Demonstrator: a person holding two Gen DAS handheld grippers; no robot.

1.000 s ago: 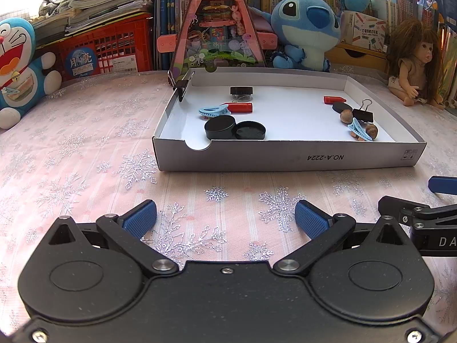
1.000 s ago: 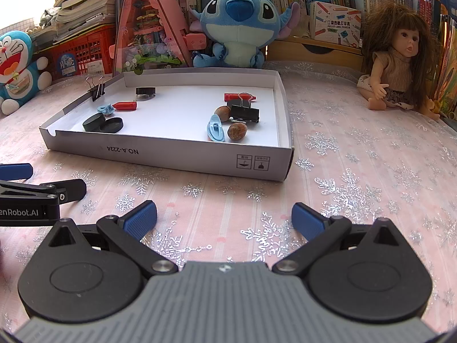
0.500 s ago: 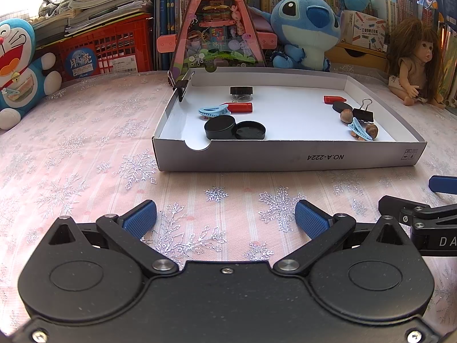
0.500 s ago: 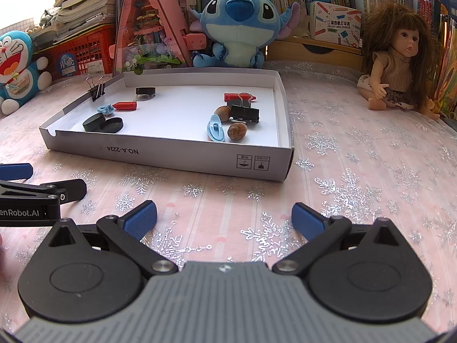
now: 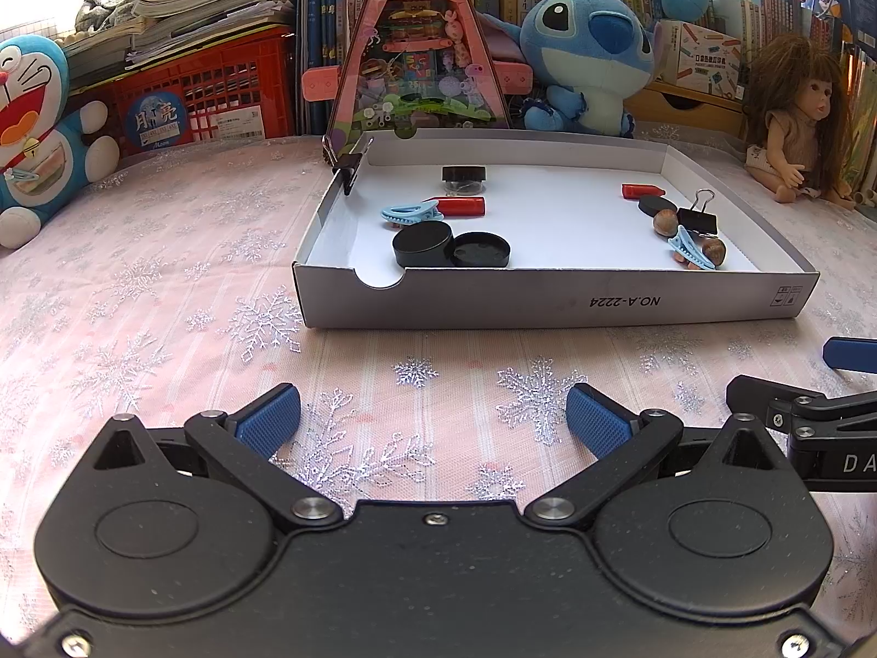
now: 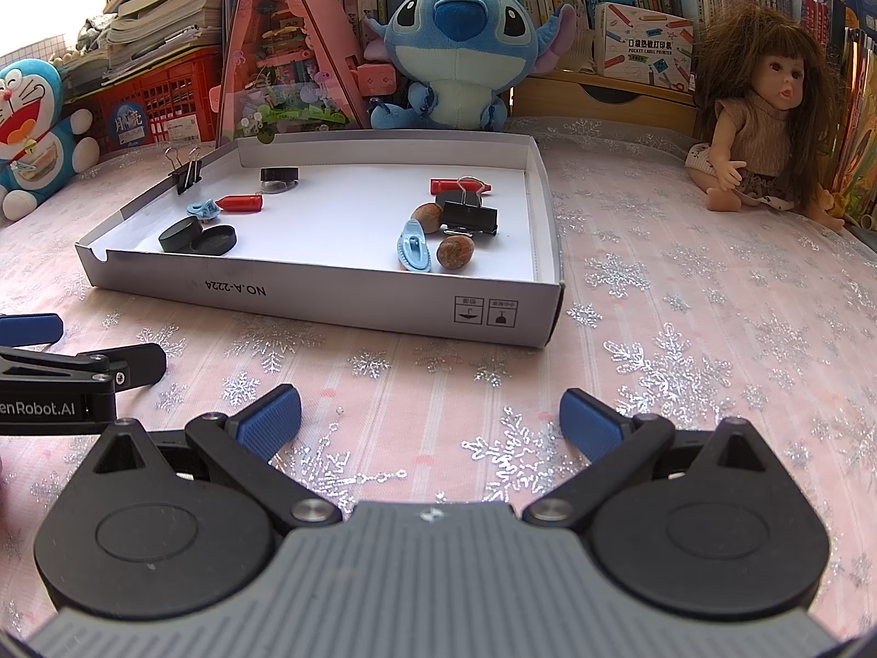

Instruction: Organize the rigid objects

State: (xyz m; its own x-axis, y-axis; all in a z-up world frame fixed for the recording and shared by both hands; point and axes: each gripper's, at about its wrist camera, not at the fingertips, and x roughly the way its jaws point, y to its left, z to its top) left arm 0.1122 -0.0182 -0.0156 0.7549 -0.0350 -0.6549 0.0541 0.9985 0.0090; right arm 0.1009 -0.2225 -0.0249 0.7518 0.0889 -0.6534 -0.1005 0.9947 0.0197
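A shallow white cardboard tray [image 5: 548, 304] [image 6: 329, 301] lies on the pink snowflake cloth. Inside it at the left are a black jar [image 5: 422, 244] and its lid [image 5: 481, 250], a light-blue hair clip [image 5: 408, 213], a red cap [image 5: 460, 206] and a small black-lidded pot [image 5: 464, 177]. At the right lie a black binder clip [image 6: 470, 216], two brown nuts [image 6: 455, 251], another blue clip [image 6: 412, 247] and a red cap [image 6: 446, 185]. A binder clip [image 6: 185, 172] grips the tray's left wall. My left gripper [image 5: 433, 419] and right gripper [image 6: 430, 419] hover open and empty in front of the tray.
Behind the tray stand a pink triangular toy house [image 5: 416, 44], a blue plush [image 6: 457, 38], a doll [image 6: 759, 115], a red crate [image 5: 203, 93] and shelves of books. A Doraemon plush [image 5: 33, 126] sits far left. Bare cloth lies left and right of the tray.
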